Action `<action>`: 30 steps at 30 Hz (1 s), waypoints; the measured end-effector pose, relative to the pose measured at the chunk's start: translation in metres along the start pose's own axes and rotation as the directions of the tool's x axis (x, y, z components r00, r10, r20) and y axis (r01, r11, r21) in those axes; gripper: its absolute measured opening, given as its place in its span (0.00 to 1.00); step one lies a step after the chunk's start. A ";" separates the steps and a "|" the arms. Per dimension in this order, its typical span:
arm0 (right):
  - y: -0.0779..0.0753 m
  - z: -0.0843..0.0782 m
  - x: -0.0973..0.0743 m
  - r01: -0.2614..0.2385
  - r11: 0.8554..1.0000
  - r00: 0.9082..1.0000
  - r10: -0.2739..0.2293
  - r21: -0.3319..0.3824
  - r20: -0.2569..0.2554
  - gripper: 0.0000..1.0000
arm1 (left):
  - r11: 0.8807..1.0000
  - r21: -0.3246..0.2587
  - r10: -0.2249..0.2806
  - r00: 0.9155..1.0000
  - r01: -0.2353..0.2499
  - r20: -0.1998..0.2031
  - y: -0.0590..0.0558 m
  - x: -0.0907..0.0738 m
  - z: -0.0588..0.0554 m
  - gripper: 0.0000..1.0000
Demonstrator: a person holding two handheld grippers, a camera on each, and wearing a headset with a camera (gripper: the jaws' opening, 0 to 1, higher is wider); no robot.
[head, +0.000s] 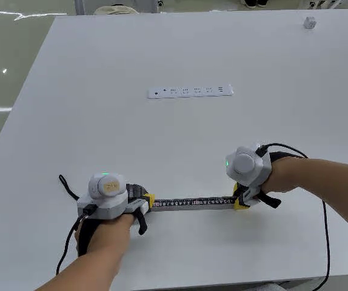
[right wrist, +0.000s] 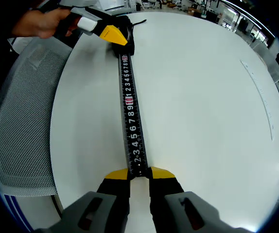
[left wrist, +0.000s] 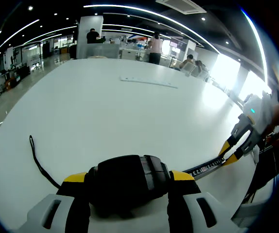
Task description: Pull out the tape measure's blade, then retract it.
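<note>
So right now the tape measure sits at the near edge of the white table (head: 192, 48). Its black case (left wrist: 130, 179) is clamped in the left gripper (head: 143, 204), with the yellow-tipped jaws closed against either side of the body. The blade (right wrist: 131, 116) runs flat along the tabletop to the right gripper (right wrist: 139, 174), whose jaws are pinched nearly together on the very tip of the blade, right at the low numbers. The case's black wrist strap (left wrist: 37, 162) trails loose on the table off to the side, and there's a power strip (head: 190, 91) well away in the middle, not in play. Handling-wise, I'd guess the case is hard, chunky plastic with a bit of heft, so a squeeze across the flanks like this looks solid. The blade is the fussy part: thin springy steel, slick on its faces, and probably spring-loaded, so if the pinch lets go it'll likely whip back. The end by the hook is the sensible spot to hold. I'd walk it back in slowly and keep it straight, since a sideways bend could kink it.
</note>
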State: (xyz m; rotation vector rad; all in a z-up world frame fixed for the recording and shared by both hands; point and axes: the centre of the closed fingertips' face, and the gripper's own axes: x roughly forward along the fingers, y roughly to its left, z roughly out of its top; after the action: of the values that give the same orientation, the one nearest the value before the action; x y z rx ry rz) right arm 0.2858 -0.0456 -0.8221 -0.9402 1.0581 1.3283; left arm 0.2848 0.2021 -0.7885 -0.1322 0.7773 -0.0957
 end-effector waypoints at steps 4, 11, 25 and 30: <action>0.001 0.001 0.000 -0.001 1.000 1.000 0.001 -0.001 0.000 0.14 | 1.000 0.000 -0.001 1.000 0.001 -0.001 0.000 0.000 0.000 0.61; 0.001 0.003 0.001 -0.004 1.000 1.000 0.004 -0.003 0.001 0.14 | 1.000 -0.001 -0.004 1.000 0.004 -0.003 0.000 0.000 0.000 0.61; 0.002 0.007 0.002 -0.003 1.000 1.000 0.003 -0.004 0.006 0.14 | 1.000 -0.002 -0.006 1.000 0.006 -0.005 0.000 0.000 0.000 0.61; 0.002 0.008 0.002 -0.003 1.000 1.000 0.003 -0.002 0.008 0.14 | 1.000 -0.002 -0.007 1.000 0.007 -0.004 -0.001 0.000 0.000 0.61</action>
State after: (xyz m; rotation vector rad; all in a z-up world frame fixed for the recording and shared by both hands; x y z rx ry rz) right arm 0.2844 -0.0367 -0.8219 -0.9345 1.0525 1.3353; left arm 0.2846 0.2016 -0.7886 -0.1368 0.7814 -0.1020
